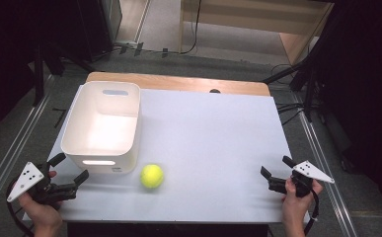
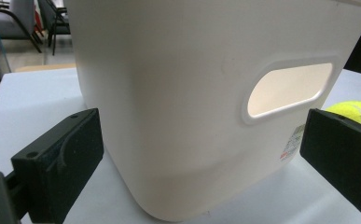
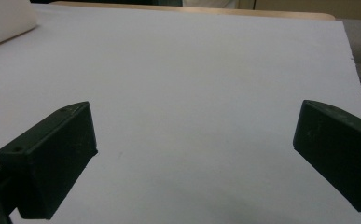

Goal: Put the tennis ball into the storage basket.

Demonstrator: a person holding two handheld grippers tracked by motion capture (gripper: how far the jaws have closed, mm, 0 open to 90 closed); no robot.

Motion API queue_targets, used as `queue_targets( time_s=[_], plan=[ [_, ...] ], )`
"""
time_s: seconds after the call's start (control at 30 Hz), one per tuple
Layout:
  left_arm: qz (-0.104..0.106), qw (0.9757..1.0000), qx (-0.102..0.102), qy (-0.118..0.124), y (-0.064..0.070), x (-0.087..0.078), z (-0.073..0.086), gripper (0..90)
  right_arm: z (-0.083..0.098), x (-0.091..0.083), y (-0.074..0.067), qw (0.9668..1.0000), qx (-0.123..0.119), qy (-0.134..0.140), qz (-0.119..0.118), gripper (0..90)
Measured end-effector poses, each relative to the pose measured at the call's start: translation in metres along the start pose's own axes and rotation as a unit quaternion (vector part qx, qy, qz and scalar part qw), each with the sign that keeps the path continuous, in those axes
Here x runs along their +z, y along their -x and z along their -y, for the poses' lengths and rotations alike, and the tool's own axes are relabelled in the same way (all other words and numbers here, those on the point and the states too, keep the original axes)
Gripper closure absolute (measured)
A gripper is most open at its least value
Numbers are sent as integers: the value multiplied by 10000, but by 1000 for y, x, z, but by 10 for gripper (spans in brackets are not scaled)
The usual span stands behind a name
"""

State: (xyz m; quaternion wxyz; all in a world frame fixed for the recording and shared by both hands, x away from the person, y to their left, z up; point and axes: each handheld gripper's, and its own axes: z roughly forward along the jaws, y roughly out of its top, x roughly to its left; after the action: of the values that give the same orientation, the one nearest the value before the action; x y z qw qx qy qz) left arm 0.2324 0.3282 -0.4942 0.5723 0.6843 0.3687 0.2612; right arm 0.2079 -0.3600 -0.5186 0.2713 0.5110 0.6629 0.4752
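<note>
From above, my left gripper [image 1: 72,169] lies low at the near-left corner, jaws spread towards the bin [image 1: 102,129]; the ball [image 1: 152,176] sits just right of the bin; my right gripper [image 1: 276,173] rests near-right, spread. Left gripper view: the jaws gape around the bin's [image 2: 178,116] corner, the ball [image 2: 355,112] behind one jaw. Right gripper view: spread jaws over bare table [image 3: 192,84].

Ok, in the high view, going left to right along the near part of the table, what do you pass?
Left tongs → white bin → tennis ball → bare stretch of the table → right tongs.
</note>
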Motion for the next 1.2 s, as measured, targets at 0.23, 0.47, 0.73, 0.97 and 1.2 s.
queue_targets(
  time_s=[0.23,0.47,0.73,0.97,1.2],
  plan=[
    [1,10000,-47,14,-2,1,0,0,-4,-3,-3,10000,-39,5,-90,0],
    [77,10000,30,14,0,0,0,0,-16,-3,-11,9990,-376,-43,-244,0],
    [49,10000,-61,42,-1,1,1,0,-25,1,-21,9970,-565,-184,-495,0],
    [-16,10000,-66,25,-1,1,2,0,-37,6,-30,9940,-674,-339,-789,0],
    [17,10000,-26,23,0,1,2,0,-50,13,-40,9905,-863,-434,-976,0]
  ],
)
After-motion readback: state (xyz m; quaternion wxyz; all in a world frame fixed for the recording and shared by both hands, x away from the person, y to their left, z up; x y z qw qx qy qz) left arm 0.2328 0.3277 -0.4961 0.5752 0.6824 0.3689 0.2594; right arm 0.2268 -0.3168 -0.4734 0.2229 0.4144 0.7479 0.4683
